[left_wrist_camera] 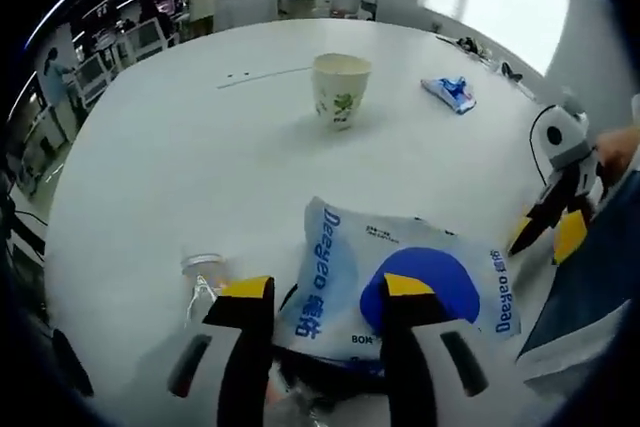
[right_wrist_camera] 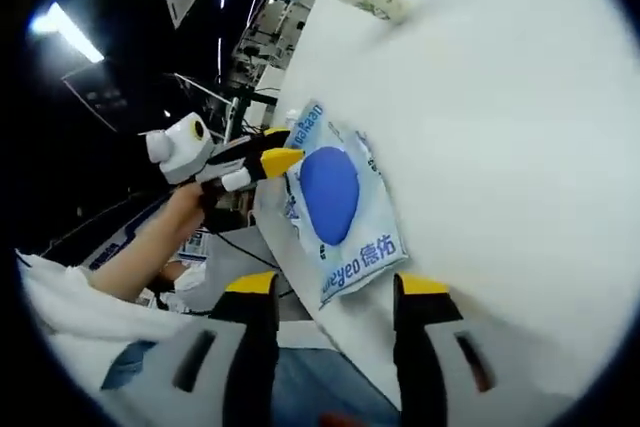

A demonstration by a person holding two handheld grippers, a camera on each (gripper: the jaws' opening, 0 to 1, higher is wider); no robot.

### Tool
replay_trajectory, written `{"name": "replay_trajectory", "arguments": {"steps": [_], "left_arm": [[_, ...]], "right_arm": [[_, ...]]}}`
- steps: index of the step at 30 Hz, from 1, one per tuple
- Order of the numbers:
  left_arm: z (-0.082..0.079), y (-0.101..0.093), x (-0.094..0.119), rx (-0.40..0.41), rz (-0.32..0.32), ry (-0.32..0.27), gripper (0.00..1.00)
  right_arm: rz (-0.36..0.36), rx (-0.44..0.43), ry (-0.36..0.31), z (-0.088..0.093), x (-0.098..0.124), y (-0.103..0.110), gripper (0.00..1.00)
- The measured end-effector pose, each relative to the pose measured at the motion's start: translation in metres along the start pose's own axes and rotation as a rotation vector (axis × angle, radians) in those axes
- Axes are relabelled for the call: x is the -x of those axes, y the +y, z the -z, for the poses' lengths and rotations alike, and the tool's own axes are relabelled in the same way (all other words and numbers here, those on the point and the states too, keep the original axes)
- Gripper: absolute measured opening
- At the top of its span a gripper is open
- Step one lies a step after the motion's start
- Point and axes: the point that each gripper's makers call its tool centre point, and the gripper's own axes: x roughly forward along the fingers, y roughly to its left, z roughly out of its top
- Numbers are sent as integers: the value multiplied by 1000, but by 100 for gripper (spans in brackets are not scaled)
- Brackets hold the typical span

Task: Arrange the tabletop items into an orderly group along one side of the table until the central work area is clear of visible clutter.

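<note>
A white and blue packet (left_wrist_camera: 400,282) printed "Deeyeo" lies flat at the near edge of the round white bench (left_wrist_camera: 200,147). In the left gripper view the left gripper (left_wrist_camera: 322,292) stands over the packet's near end, its yellow-tipped jaws spread wide, one tip on each side of the packet's lower part; whether they touch it cannot be told. A small clear plastic item (left_wrist_camera: 200,282) lies just beside the left jaw on the bench. Farther in, near the bench's middle, stands a paper cup (left_wrist_camera: 340,89) with a green leaf print, upright. A small blue and white wrapper (left_wrist_camera: 450,93) lies well apart from the cup, toward the far right edge.

In the right gripper view the same packet (right_wrist_camera: 335,207) lies by the bench edge (right_wrist_camera: 480,147), and the right gripper (right_wrist_camera: 335,287) hovers just off the bench with its jaws wide and nothing between them. The left gripper (right_wrist_camera: 285,160) comes in from the left, held by a hand (right_wrist_camera: 185,202), its tips at the packet's far end.
</note>
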Motion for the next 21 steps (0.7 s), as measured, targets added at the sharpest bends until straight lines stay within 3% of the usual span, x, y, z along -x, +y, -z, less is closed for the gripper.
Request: {"name": "replay_trajectory", "arguments": {"steps": [5, 11, 15, 18, 21], "left_arm": [[2, 5, 0, 31, -33, 3, 29], [5, 11, 5, 23, -72, 15, 7], [3, 11, 9, 55, -76, 2, 1], [4, 10, 10, 66, -82, 16, 0], [-3, 4, 17, 79, -80, -17, 0]], "right_arm": [[5, -70, -10, 1, -8, -8, 28], [21, -47, -17, 2, -10, -14, 0], [-32, -49, -39, -7, -4, -6, 0], [-30, -71, -70, -17, 3, -4, 0], [-42, -45, -127, -33, 15, 2, 0]]}}
